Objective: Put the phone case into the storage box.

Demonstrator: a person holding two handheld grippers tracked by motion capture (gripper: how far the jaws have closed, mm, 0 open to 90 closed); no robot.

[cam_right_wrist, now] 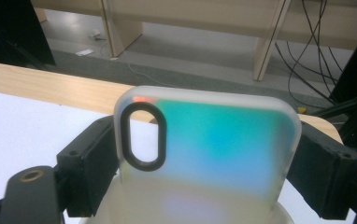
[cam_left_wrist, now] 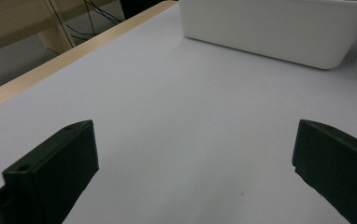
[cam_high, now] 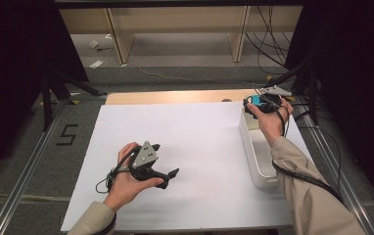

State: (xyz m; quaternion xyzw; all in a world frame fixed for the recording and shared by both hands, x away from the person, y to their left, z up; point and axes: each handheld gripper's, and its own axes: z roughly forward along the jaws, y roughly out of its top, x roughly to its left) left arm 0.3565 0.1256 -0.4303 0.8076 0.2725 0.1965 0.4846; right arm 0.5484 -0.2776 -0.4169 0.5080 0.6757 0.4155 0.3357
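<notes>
I hold the right gripper (cam_high: 259,101) up at about 2 o'clock on the counter (cam_high: 199,142), just over the far end of the white bin (cam_high: 253,156). Its jaws are pressed on the two sides of a phone case (cam_right_wrist: 209,144). In the right gripper view the case stands up straight between the jaws. It is milky white at the edges and shines green and blue in the middle. A dark oval ring (cam_right_wrist: 144,136) for the camera sits near its top left corner. In the high view the case (cam_high: 256,100) shows as a small blue patch in that gripper.

The white bin is long and lies along the right side of the counter, from about 2 o'clock down to 4 o'clock. My right arm reaches over it.

My left gripper (cam_high: 167,167) rests low at about 7 o'clock, well apart from the bin. Its jaws are wide and hold nothing. In the left gripper view I see bare white counter between them and the bin (cam_left_wrist: 279,32) far ahead at 12 o'clock.
</notes>
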